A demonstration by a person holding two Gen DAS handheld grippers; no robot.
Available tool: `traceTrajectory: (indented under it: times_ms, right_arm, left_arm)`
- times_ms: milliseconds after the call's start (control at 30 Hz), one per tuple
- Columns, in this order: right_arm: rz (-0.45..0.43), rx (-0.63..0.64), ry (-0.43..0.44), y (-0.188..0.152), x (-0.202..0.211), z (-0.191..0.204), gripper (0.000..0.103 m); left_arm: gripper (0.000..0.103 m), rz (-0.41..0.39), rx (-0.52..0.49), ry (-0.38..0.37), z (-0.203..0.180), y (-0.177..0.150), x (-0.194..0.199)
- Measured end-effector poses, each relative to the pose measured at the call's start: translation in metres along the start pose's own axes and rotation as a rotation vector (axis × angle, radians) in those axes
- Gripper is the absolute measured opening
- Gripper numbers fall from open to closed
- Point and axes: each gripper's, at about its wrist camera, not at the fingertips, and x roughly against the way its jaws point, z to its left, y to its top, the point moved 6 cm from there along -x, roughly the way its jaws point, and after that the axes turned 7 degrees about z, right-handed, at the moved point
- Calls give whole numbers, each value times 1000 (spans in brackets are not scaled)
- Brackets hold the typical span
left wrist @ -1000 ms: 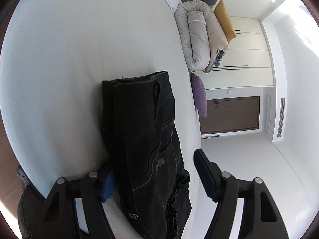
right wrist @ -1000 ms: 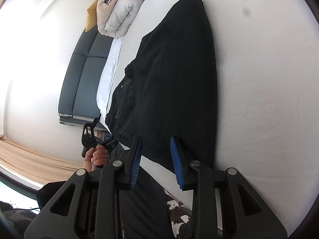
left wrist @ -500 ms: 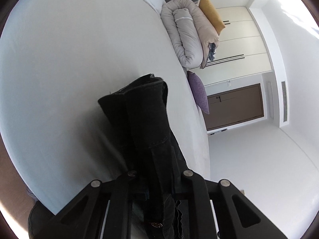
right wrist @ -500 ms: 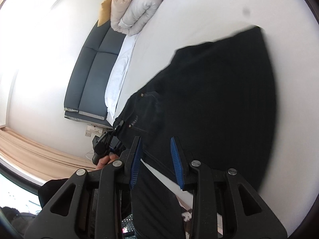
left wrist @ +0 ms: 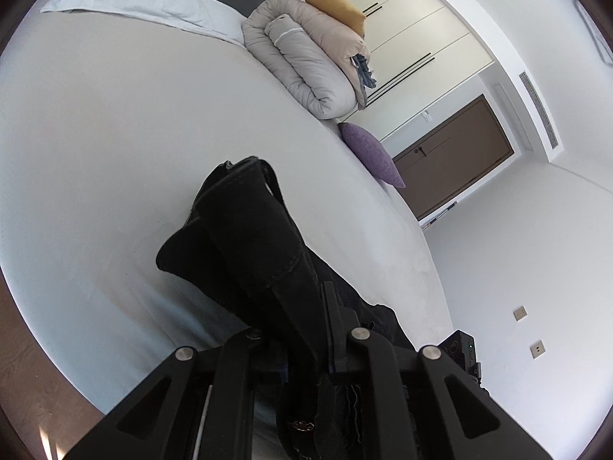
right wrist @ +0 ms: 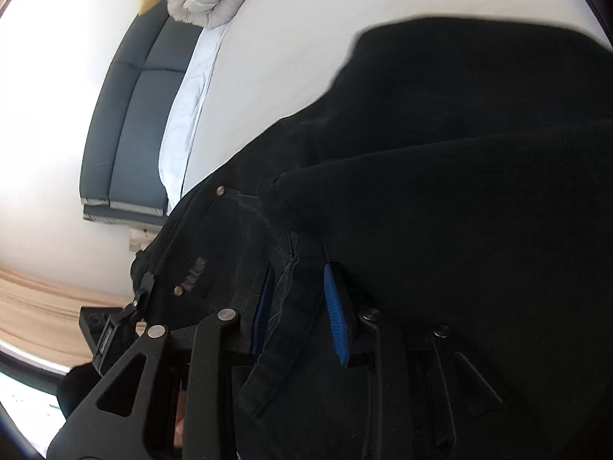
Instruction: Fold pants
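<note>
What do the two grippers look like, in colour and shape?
Both are black, angular frames with triangular cut-outs and round silver bolts. The right gripper has ribbed blue pads on its fingers. The left gripper shows plain black fingers.

Black angular gripper (right wrist: 299,306) frames, silver screws, ribbed blue pads (right wrist: 335,318).

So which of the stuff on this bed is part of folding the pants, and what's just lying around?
Part of the job:
- black pants
- left gripper, clamped on the pants
- right gripper, jaws just closing, a fold of the pants between them
- bed, the folding surface

Just lying about:
- rolled duvet
- purple cushion
- yellow cushion
</note>
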Motion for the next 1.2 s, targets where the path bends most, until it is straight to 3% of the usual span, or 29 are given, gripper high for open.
traceTrajectory:
  times_ms: [167,267,300,333,400,433,567,667,767,900,1067,1200]
  right_arm:
    - [-37,61,-32,-4,2,0,16]
    - [-39,43,6,-5,10,3,22]
    - [-47,30,25,-7,15,4,31]
    - [-70,29,58,-10,25,6,51]
    - [-144,36,116,-17,49,8,70]
    - [-172,34,131,-21,60,7,73]
    - [-180,-30,224,-37,95,-14,76]
    - [-179,-91,289,-44,116,-35,76]
    - [-184,-132,352,-51,134,-53,76]
    - [-213,-150,408,-62,160,-74,76]
    - [-230,-143,390,-68,174,-85,76]
    - [-187,-122,269,-64,164,-76,76]
  left_arm:
    - [13,-3,-44,9,-13,-1,0]
    - [13,-4,-100,37,-28,-2,3]
    - [13,-6,-131,49,-35,-3,4]
    - [13,-7,-170,62,-45,-5,5]
    - [13,-3,-270,88,-70,-12,3]
    - [13,5,-325,100,-84,-19,0]
    - [15,52,-606,154,-145,-67,-25]
    - [15,113,-836,181,-178,-124,-48]
    - [15,189,-983,199,-189,-174,-70]
    - [14,249,-1117,250,-192,-218,-90]
    - [14,196,-1281,360,-192,-241,-93]
    - [14,169,-1337,390,-192,-246,-95]
